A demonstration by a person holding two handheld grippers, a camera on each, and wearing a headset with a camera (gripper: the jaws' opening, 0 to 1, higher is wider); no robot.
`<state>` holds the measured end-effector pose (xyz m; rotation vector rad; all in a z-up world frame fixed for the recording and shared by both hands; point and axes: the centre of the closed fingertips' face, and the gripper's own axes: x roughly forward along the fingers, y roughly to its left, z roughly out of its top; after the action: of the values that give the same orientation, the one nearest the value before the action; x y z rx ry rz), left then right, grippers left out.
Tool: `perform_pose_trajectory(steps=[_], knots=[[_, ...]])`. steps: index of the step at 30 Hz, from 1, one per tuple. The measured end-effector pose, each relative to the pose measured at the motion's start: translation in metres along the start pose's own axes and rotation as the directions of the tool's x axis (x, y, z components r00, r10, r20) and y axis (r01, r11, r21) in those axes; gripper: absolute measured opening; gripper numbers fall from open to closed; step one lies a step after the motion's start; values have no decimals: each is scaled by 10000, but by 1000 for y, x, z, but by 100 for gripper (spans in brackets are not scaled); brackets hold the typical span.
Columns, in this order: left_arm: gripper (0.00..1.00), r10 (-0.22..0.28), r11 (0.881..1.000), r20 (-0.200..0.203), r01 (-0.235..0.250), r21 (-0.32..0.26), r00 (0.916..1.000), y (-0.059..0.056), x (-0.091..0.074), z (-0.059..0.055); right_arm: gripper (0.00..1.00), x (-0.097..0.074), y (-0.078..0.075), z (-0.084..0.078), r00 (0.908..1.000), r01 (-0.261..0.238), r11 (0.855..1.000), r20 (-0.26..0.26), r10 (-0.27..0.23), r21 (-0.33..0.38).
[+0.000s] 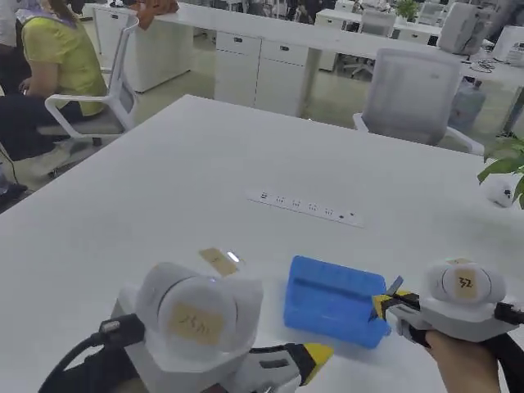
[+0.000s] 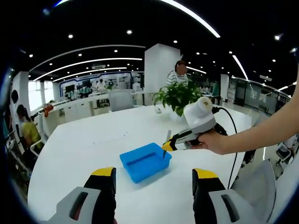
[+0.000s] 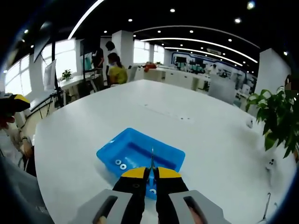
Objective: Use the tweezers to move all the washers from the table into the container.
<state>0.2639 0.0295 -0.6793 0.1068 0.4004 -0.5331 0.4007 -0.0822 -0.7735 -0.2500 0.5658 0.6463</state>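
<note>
Washers [image 3: 120, 164] lie in container [image 3: 140, 148] ahead of right jaws.

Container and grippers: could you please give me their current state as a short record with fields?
container: blue open tray on the white table
washers: at least two lying inside the container
right gripper: shut on the tweezers
tweezers: tips pointing down over the container
left gripper: open, holding nothing, short of the container
</note>
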Motion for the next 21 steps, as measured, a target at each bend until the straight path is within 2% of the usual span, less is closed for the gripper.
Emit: perform_pose_trajectory(steps=[3, 4, 7, 9, 11, 14, 15, 16, 18, 19, 21], knots=[[54, -322, 9995, 74, 322, -10, 9995, 1, 11, 7, 3, -13, 5, 6, 9994, -141, 9999, 307, 142, -36], [47, -369, 9993, 102, 369, 22, 9993, 1, 14, 10, 3, -16, 6, 9, 9990, -184, 9998, 413, 185, -28], [32, -713, 9974, 247, 709, 137, 9972, 0, 21, 19, 3, -28, 14, 18, 9947, -615, 9974, 844, 581, 382], [28, -989, 9948, 165, 985, 244, 9950, -2, 28, 21, 3, -36, 19, 21, 9915, -906, 9947, 975, 856, 482], [24, -1266, 9883, -109, 1270, 846, 9919, -5, 33, 21, 3, -41, 28, 22, 9880, -1231, 9922, 969, 1207, 198], [16, -1638, 9698, -381, 1679, 1767, 9858, -11, 38, 22, 3, -49, 45, 19, 9801, -1802, 9836, 820, 1806, -119], [16, -1829, 9614, -419, 1876, 2012, 9822, -14, 40, 22, 3, -51, 50, 18, 9769, -1969, 9801, 801, 1982, -240], [16, -2404, 9497, -514, 2458, 1939, 9693, -23, 41, 22, 3, -54, 60, 15, 9691, -2347, 9708, 654, 2376, -489], [16, -3064, 9359, -659, 3132, 1613, 9496, -33, 43, 23, 3, -60, 74, 11, 9572, -2813, 9548, 421, 2863, -963], [16, -3254, 9284, -748, 3335, 1639, 9426, -36, 43, 23, 3, -62, 79, 10, 9526, -2965, 9480, 348, 3021, -1155], [13, -3435, 9179, -966, 3557, 1759, 9342, -40, 46, 21, 3, -67, 90, 7, 9396, -3353, 9299, 180, 3418, -1511]])
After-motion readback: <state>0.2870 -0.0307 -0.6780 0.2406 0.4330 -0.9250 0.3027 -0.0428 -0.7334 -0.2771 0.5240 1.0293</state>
